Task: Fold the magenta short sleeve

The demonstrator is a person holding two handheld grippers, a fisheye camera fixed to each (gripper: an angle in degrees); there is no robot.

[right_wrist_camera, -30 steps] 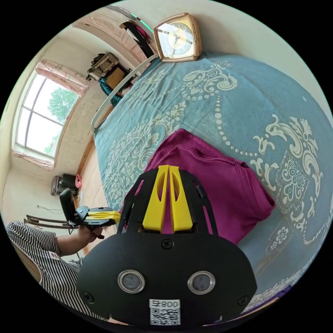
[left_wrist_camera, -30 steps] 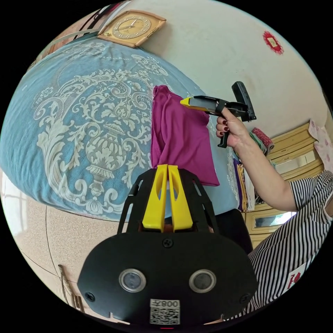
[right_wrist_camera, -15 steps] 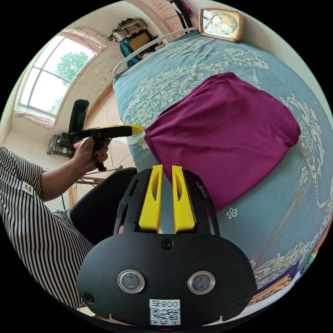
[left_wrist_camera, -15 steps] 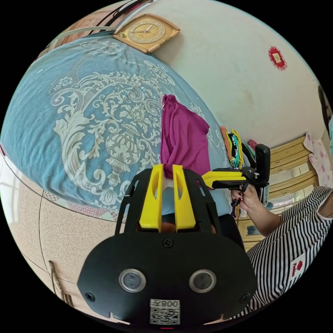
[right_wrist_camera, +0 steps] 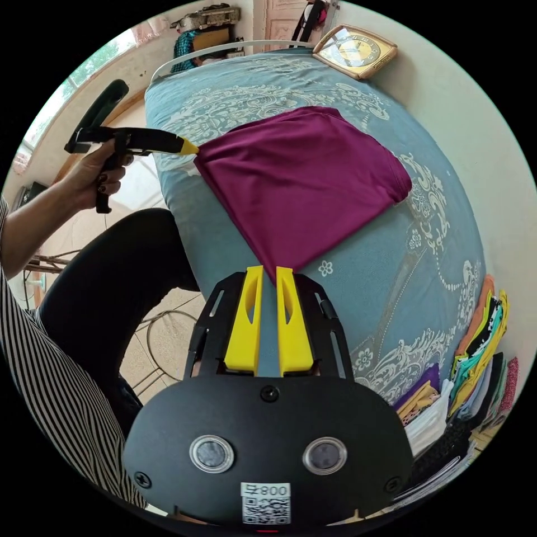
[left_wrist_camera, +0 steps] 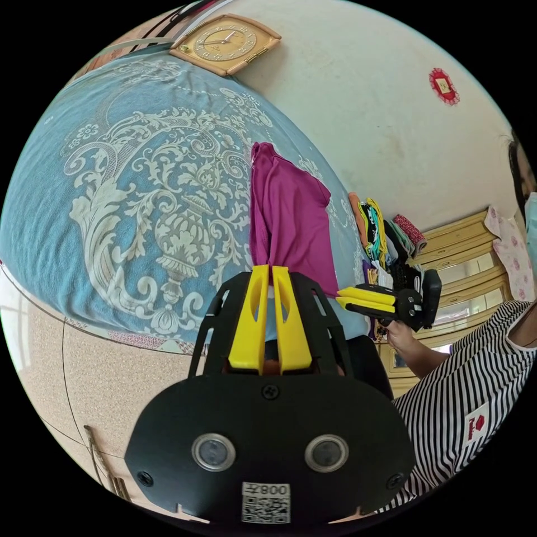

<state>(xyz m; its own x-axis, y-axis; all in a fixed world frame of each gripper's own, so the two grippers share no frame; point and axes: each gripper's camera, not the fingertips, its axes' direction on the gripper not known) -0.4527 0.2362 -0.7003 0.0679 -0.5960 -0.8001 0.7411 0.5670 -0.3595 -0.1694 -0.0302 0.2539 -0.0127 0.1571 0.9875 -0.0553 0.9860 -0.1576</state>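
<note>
The magenta short sleeve shirt (left_wrist_camera: 288,218) (right_wrist_camera: 302,173) lies folded into a flat rectangle on the blue patterned bed (left_wrist_camera: 112,168) (right_wrist_camera: 358,279), near its front edge. My left gripper (left_wrist_camera: 270,269) has its jaws pressed together on the shirt's near corner. In the right gripper view that left gripper (right_wrist_camera: 193,148) meets the shirt's left corner. My right gripper (right_wrist_camera: 269,269) stands open with a narrow gap. The shirt's other near corner pokes between its jaws. In the left gripper view the right gripper (left_wrist_camera: 340,296) sits at that corner, held by a hand.
A stack of folded clothes (left_wrist_camera: 380,229) (right_wrist_camera: 475,347) lies on the bed beside the shirt. A clock (left_wrist_camera: 226,43) (right_wrist_camera: 355,50) leans against the wall at the bed's far end. The person's dark-trousered leg (right_wrist_camera: 112,263) is close to the bed's edge. Yellow drawers (left_wrist_camera: 470,263) stand behind.
Both grippers dropped from above the shirt to its two near corners. The left jaws opened, then shut on a corner. The right jaws opened and stay apart. The shirt lies flat.
</note>
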